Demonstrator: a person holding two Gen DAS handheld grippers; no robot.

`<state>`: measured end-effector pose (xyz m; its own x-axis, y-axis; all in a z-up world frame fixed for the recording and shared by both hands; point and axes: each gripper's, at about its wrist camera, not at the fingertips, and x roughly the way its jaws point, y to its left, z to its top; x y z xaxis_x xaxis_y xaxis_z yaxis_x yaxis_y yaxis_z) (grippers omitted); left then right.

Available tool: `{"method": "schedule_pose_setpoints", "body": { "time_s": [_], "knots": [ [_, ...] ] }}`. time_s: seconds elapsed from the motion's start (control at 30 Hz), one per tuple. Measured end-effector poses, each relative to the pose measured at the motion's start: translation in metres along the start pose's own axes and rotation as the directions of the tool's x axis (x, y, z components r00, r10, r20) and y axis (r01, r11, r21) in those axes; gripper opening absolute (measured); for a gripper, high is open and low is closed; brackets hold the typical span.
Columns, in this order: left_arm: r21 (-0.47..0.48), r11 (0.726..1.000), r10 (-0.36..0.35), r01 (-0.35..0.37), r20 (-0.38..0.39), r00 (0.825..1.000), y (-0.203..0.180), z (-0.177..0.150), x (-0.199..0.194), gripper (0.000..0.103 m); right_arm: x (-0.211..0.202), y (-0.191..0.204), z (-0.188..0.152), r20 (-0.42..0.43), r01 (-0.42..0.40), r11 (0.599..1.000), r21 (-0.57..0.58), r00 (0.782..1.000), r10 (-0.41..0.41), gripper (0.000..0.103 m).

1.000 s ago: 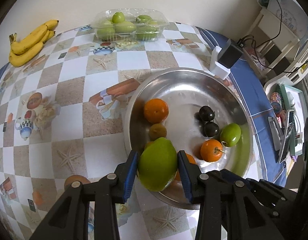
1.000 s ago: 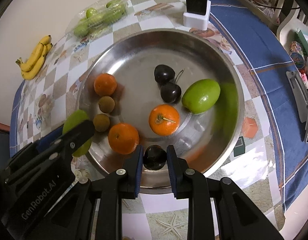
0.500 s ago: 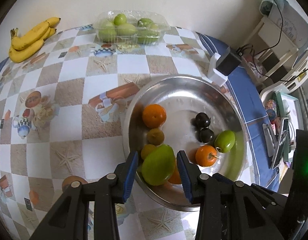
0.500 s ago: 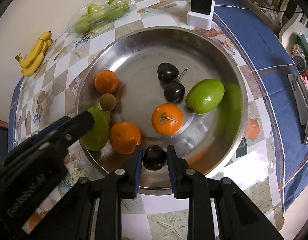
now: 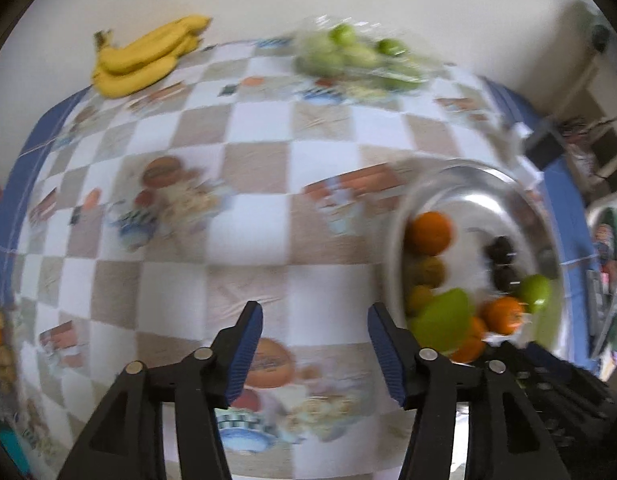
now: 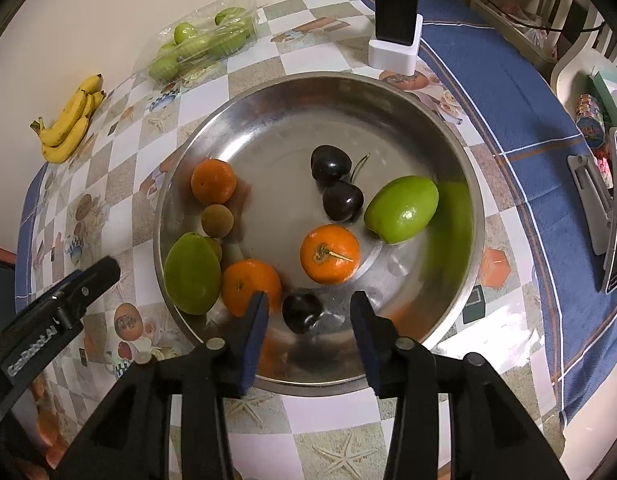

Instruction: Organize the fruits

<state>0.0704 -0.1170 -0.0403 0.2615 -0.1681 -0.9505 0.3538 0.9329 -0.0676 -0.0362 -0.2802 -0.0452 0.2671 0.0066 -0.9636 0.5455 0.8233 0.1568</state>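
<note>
Fruits lie together in a steel bowl on the desk, which wears a checked cloth with a blue border. In the right wrist view the right claw hangs over the near rim of the bowl with its jaws spread wide and nothing between the pads. A dark plum sits on the bowl floor in the gap between the two blue fingers, closer to the left finger and touching neither. Just left of it lies an orange, and beside that, against the left wall of the bowl, a large green mango. Further in are a second orange with a stem, a green fruit, two dark cherries, a third orange and a small brown fruit.

The left claw is also wide open and empty. Its view is blurred; its fingers frame bare cloth, and the bowl lies off to the right of them, with the mango just beyond the right finger. From the right wrist the left claw shows as a black body at the lower left, outside the bowl, near the mango.

Bananas and a clear box of green fruit sit at the far edge, well apart from both claws. A black charger on a white base stands behind the bowl.
</note>
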Motion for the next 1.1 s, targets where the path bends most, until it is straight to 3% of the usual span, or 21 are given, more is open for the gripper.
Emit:
{"method": "schedule_pose_setpoints", "body": {
  "time_s": [0.13, 0.2, 0.33, 0.4, 0.53, 0.6, 0.73, 0.8, 1.1],
  "knots": [
    [-0.030, 0.998, 0.051, -0.052, -0.039, 0.998, 0.015, -0.004, 0.014, 0.077, 0.003, 0.005, 0.001, 0.003, 0.007, 1.000, -0.019, 1.000, -0.007, 0.047],
    [-0.035, 0.996, 0.078, -0.080, -0.055, 0.995, 0.021, -0.007, 0.021, 0.087, 0.005, 0.007, 0.002, 0.003, 0.016, 1.000, -0.026, 1.000, -0.016, 0.060],
    [-0.049, 0.991, 0.120, -0.124, -0.076, 0.990, 0.032, -0.010, 0.030, 0.099, 0.007, 0.008, 0.001, 0.000, 0.011, 1.000, -0.023, 1.000, -0.011, 0.065],
    [-0.051, 0.989, 0.132, -0.136, -0.077, 0.988, 0.036, -0.011, 0.032, 0.099, 0.008, 0.007, 0.001, 0.001, 0.008, 1.000, -0.021, 1.000, -0.008, 0.074],
    [-0.057, 0.989, 0.133, -0.137, -0.076, 0.988, 0.042, -0.015, 0.034, 0.102, 0.007, 0.007, -0.001, 0.011, -0.001, 1.000, -0.013, 1.000, 0.001, 0.075],
    [-0.063, 0.988, 0.137, -0.142, -0.075, 0.988, 0.045, -0.018, 0.033, 0.103, 0.007, 0.008, -0.001, 0.016, 0.000, 1.000, -0.015, 1.000, 0.001, 0.085],
    [-0.071, 0.988, 0.132, -0.137, -0.065, 0.989, 0.052, -0.025, 0.030, 0.103, 0.006, 0.011, -0.003, 0.017, -0.007, 0.999, -0.032, 1.000, 0.008, 0.086],
    [-0.070, 0.988, 0.133, -0.137, -0.057, 0.989, 0.057, -0.030, 0.027, 0.103, 0.007, 0.014, -0.004, 0.017, -0.006, 0.999, -0.041, 1.000, 0.007, 0.099],
    [-0.050, 0.987, 0.155, -0.155, -0.018, 0.988, 0.064, -0.045, 0.013, 0.103, -0.002, 0.028, -0.014, 0.063, -0.032, 0.997, -0.069, 0.997, 0.037, 0.099]
  ]
}}
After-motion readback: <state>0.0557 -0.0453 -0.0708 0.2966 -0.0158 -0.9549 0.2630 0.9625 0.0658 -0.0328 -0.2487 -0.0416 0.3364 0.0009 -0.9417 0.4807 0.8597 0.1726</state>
